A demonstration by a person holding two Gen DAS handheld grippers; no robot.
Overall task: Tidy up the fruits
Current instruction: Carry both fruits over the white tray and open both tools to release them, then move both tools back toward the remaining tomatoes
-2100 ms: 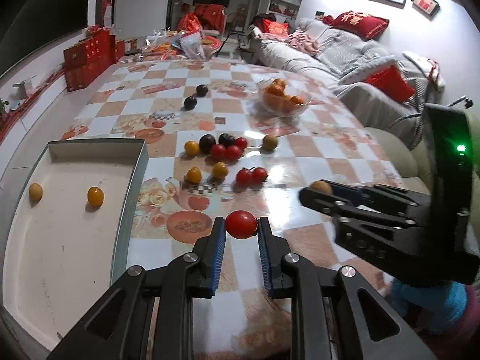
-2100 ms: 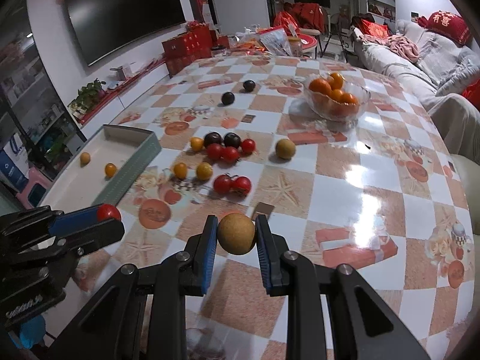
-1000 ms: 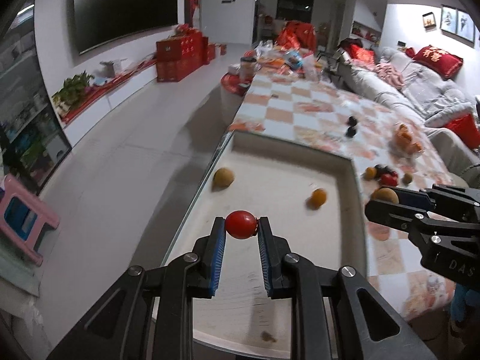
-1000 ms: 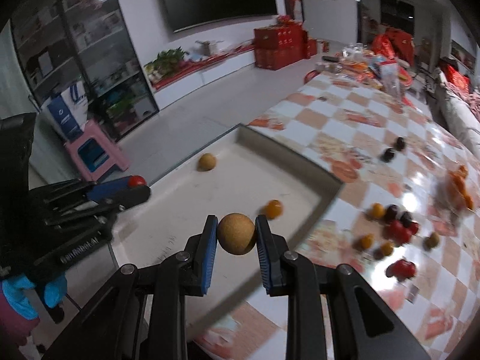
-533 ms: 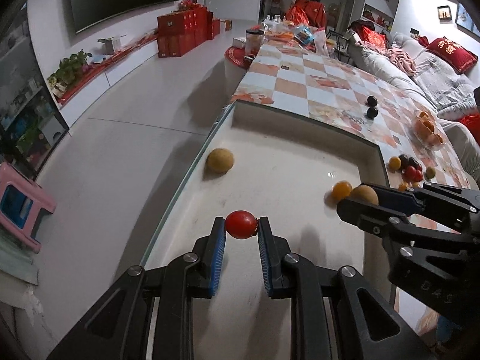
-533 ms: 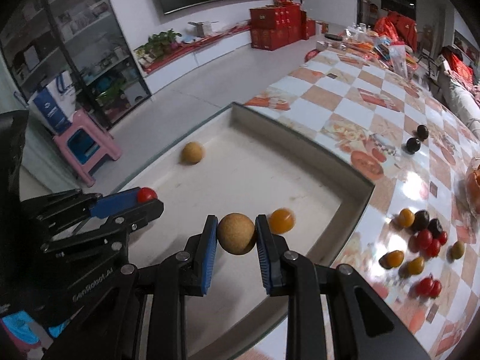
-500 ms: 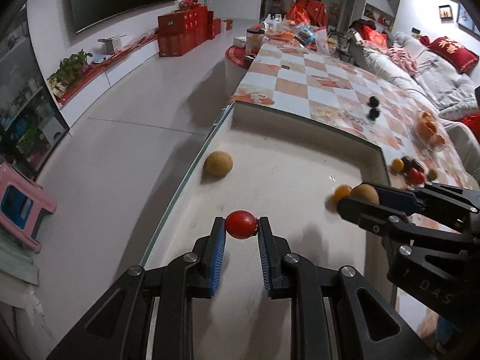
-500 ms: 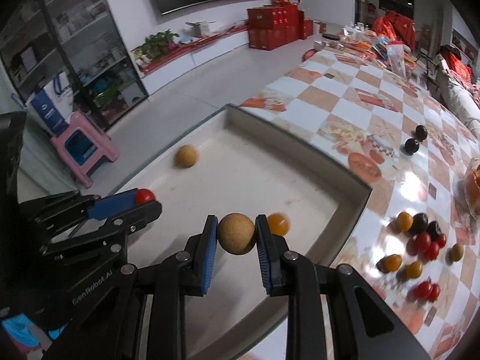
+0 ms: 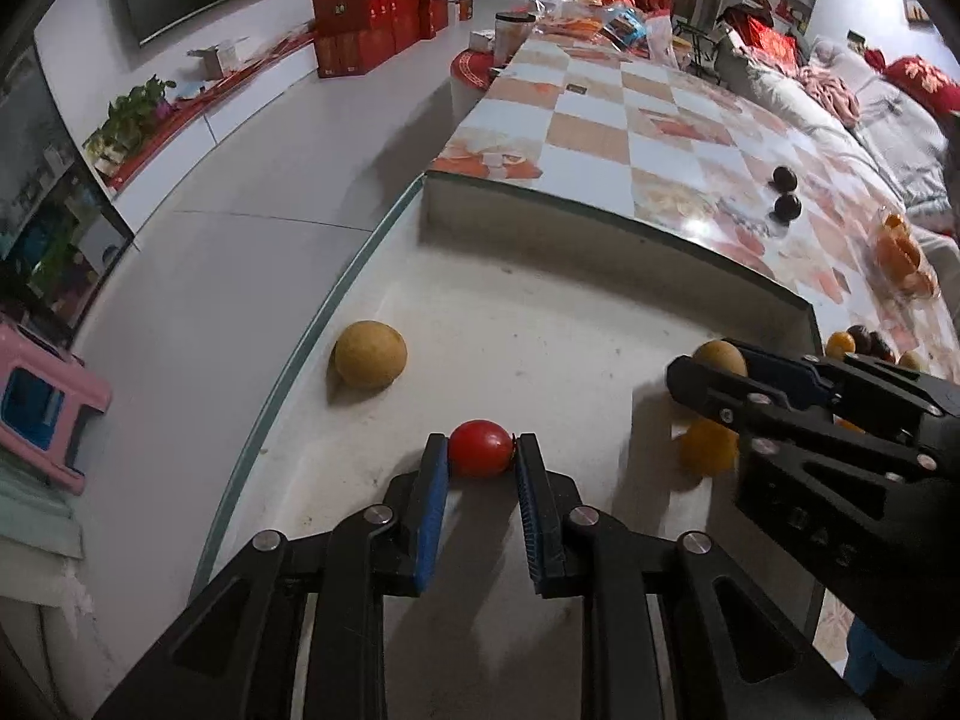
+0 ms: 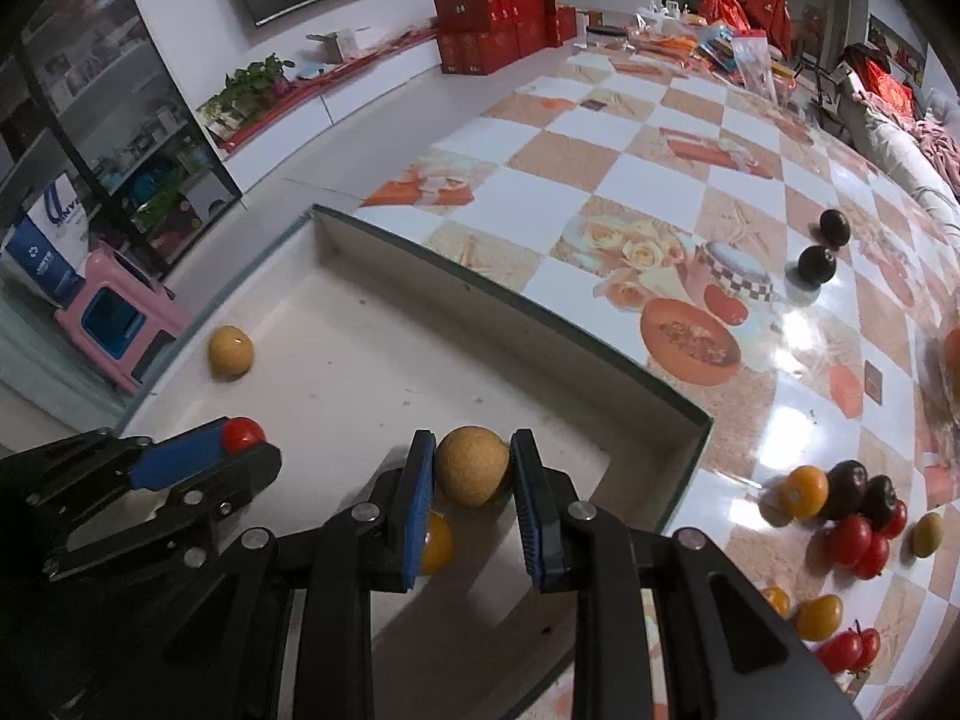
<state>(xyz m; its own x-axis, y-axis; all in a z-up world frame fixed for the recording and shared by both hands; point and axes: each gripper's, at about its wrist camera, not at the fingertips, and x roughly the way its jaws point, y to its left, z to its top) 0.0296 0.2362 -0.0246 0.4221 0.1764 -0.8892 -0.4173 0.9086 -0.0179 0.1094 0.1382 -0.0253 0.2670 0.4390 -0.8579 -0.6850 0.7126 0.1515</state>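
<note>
- A tan round fruit (image 9: 369,355) is lying alone in the white tray (image 9: 540,300), close to the tray's left rim and well apart from both grippers.
- The left gripper (image 9: 482,456) is pinching a red cherry tomato (image 9: 482,447) between its blue pads, jaws narrow; in the right wrist view the same tomato (image 10: 242,433) is showing at the tip of that gripper (image 10: 240,438).
- The tomato is sitting right at the fingertips over the bare tray floor, nearer the tray's left rim than its right wall; the floor lies straight below the jaws, so a release here looks likely to drop it inside.
- An orange fruit (image 9: 708,447) is lying on the tray floor just under the right gripper; from the right wrist view it (image 10: 437,543) is peeking out beneath the left finger.
- The right gripper (image 10: 472,474) is clamping a tan cork-textured ball-shaped fruit (image 10: 472,467), jaws narrow, over the tray's near right part, inside the right wall (image 10: 690,450).
- That orange fruit lying below and slightly behind the jaws is what the drop turns on: the tan fruit may land on or roll against it.
- Beyond the tray's right wall, loose tomatoes and yellow fruits (image 10: 852,516) are waiting on the checkered table (image 10: 660,180), nearer the right gripper than the left.
</note>
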